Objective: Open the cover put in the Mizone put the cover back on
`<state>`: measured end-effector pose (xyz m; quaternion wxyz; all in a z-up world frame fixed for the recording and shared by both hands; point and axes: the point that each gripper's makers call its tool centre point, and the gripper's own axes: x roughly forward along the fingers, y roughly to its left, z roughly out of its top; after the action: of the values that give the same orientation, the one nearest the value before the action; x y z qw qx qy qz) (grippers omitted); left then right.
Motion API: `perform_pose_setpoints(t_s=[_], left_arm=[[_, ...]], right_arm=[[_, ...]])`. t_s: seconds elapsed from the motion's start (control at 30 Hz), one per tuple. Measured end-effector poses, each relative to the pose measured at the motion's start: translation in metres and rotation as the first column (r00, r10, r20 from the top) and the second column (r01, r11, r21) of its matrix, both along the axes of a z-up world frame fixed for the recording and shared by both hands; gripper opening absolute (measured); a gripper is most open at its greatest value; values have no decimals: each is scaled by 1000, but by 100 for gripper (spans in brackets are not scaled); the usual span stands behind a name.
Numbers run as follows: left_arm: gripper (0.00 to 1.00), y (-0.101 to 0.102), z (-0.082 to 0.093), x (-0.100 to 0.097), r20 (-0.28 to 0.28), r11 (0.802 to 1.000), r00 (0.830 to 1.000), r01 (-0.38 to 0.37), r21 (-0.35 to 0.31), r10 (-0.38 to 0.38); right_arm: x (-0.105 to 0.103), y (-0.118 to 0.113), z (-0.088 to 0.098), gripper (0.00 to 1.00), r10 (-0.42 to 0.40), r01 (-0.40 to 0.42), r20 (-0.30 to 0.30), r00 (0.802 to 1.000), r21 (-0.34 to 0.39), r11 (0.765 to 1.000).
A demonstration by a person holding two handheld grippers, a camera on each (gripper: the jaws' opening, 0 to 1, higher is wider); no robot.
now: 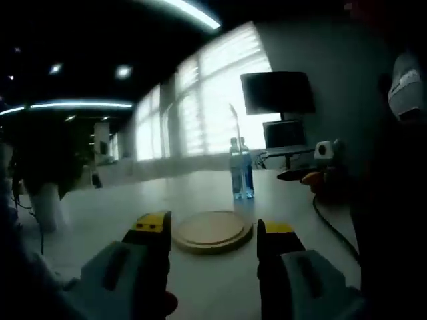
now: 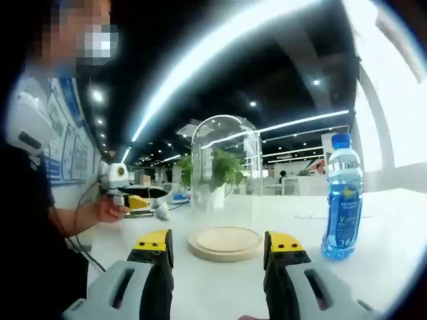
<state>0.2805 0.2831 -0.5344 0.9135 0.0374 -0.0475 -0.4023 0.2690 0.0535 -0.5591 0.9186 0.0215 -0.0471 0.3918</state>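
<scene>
A clear glass dome cover [image 2: 225,170] stands upright on a round wooden base [image 2: 225,242] on the white table. To the right of the base stands a blue Mizone bottle [image 2: 341,200] with its cap on. My right gripper [image 2: 219,245] hovers just in front of the base, open and holding nothing. In the left gripper view the wooden base [image 1: 212,231] lies straight ahead with the faint dome [image 1: 200,160] over it and the Mizone bottle [image 1: 241,170] behind. My left gripper [image 1: 212,230] is open and close to the base's near edge.
The person [image 2: 27,220] stands at the table's far side, a hand [image 2: 107,208] holding the left gripper [image 2: 130,200]. The right gripper [image 1: 319,167] shows at the table's right. A dark monitor [image 1: 277,93] stands behind, a cable [image 1: 333,227] trails over the table, and a potted plant [image 2: 230,167] is beyond the dome.
</scene>
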Motion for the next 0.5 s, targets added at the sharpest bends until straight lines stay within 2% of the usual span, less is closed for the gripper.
perform_pose_setpoints(t_s=[0.07, 0.17, 0.27, 0.3, 0.37, 0.5], left_arm=[[44, -1, 2, 0, 5, 1000, 1000, 6, 1, -6], [44, 1, -8, 5, 0, 1000, 1000, 0, 9, 0], [44, 1, -16, 6, -65, 998, 998, 10, -61, -14], [44, 1, -13, 6, -52, 999, 999, 15, -36, -17], [44, 2, -10, 6, -16, 999, 1000, 7, -37, -8], [44, 4, -12, 7, -34, 999, 999, -3, -44, 2]], right_arm=[[1, -1, 0, 48, -6, 6, -2, 1000, 1, 1000], [1, -2, 1, 48, -8, 8, -1, 1000, 7, 1000], [2, -2, -1, 48, -9, 9, -6, 1000, 1, 1000], [2, -2, -1, 48, -8, 8, -7, 1000, 1, 1000], [2, -2, -1, 48, -8, 8, -6, 1000, -2, 1000], [2, -2, -1, 48, -8, 8, -1, 1000, -2, 1000]])
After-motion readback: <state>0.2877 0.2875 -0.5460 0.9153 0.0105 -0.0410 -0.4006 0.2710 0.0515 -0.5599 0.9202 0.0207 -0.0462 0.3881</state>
